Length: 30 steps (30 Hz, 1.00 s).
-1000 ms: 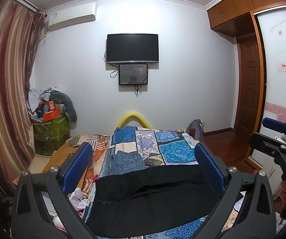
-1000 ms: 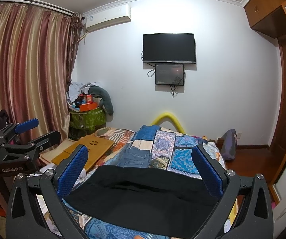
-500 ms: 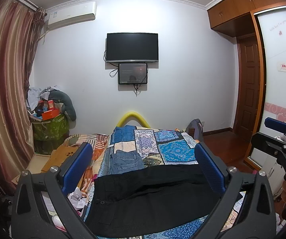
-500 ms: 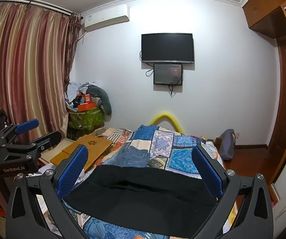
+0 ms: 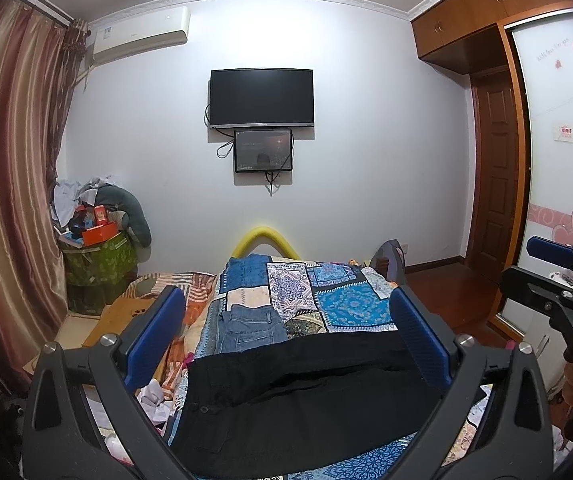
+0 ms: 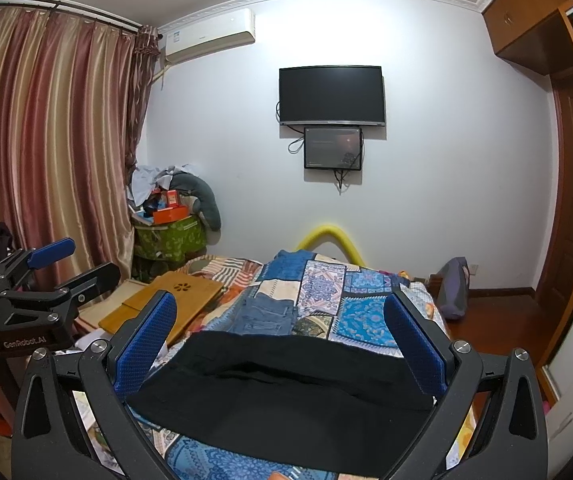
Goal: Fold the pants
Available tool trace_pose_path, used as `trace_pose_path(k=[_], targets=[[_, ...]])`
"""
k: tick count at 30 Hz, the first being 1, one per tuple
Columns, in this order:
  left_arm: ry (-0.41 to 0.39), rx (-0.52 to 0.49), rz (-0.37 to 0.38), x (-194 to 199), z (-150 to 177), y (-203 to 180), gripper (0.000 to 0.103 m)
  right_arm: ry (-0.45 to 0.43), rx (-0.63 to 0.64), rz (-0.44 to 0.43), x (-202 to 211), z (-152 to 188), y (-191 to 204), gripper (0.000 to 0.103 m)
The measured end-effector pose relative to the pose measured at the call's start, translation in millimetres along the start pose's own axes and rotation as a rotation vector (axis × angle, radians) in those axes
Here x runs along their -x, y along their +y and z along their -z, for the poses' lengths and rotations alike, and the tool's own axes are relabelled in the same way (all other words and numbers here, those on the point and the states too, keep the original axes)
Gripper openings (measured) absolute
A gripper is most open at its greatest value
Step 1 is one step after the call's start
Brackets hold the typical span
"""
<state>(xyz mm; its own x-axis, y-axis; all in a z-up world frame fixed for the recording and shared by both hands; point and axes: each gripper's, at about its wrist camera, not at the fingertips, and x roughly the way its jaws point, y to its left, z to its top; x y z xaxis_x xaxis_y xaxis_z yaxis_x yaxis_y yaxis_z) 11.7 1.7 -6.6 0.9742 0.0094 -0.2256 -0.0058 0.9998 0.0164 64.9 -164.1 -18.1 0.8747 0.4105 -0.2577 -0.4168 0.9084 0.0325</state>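
Across the bed's (image 5: 350, 300) near edge lay the black pants (image 5: 306, 396); you held left claw (image 5: 286, 344) and right claw (image 6: 282, 340) wide open, empty. Pinch both layers squarely.

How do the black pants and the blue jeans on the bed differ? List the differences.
The black pants lie spread wide across the near end of the bed; the blue jeans sit beyond them as a small folded stack. The black pants are plain and dark; the blue jeans are faded denim with visible stitching. The black pants fill the space in front of both open grippers; the jeans lie farther off. Both rest on the patchwork quilt.
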Motion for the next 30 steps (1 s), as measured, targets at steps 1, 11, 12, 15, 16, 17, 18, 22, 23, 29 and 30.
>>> trace_pose_path(k=[1, 11, 12, 15, 16, 17, 18, 22, 23, 29, 30], targets=[[0.001, 0.001, 0.0, 0, 0, 0, 0.103, 0.0, 0.0, 0.001, 0, 0, 0, 0.103], [0.028, 0.012, 0.006, -8, -5, 5, 0.103, 0.009, -0.005, -0.003, -3, 2, -1, 0.103], [0.031, 0.015, 0.005, -10, -5, 6, 0.103, 0.011, -0.005, -0.003, -4, 3, -1, 0.103], [0.042, 0.023, 0.004, -17, -5, 9, 0.103, 0.023, -0.009, -0.003, -10, 4, -3, 0.103], [0.045, 0.024, 0.0, -20, -4, 11, 0.103, 0.031, -0.012, -0.001, -13, 5, -4, 0.103], [0.048, 0.026, -0.007, -24, -3, 13, 0.103, 0.04, -0.016, -0.002, -17, 6, -5, 0.103], [0.05, 0.028, -0.012, -28, -3, 14, 0.103, 0.048, -0.021, -0.002, -20, 7, -6, 0.103], [0.067, 0.025, -0.044, -47, 2, 22, 0.103, 0.087, -0.037, 0.004, -34, 13, -10, 0.103], [0.074, 0.025, -0.052, -53, 4, 26, 0.103, 0.099, -0.041, 0.008, -40, 15, -12, 0.103], [0.104, 0.041, -0.118, -101, 16, 59, 0.103, 0.169, -0.032, 0.053, -82, 33, -28, 0.103], [0.115, 0.042, -0.13, -111, 18, 64, 0.103, 0.192, -0.041, 0.04, -93, 37, -34, 0.103]])
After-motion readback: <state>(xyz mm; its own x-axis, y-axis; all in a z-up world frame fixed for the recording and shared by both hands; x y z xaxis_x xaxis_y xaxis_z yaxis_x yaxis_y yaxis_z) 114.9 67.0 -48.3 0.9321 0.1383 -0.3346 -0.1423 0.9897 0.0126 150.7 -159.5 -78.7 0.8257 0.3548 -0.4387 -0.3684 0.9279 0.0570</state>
